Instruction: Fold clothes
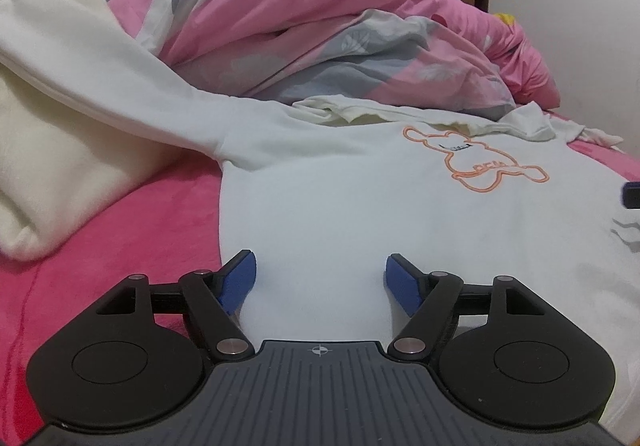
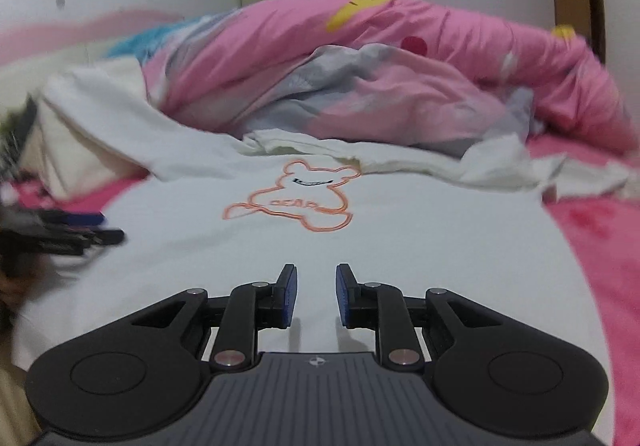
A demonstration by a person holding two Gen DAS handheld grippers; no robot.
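Both grippers, left [image 1: 320, 278] and right [image 2: 316, 294], are hovering low over the near hem, jaws spread, holding nothing. The white sweatshirt [image 1: 360, 206] is lying flat, bear print [image 2: 292, 202] facing up.

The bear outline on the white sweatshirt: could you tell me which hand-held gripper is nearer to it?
Right, by a small margin. The right hand-held gripper sits just below the bear outline on the sweatshirt; the left hand-held gripper is farther down at the hem.
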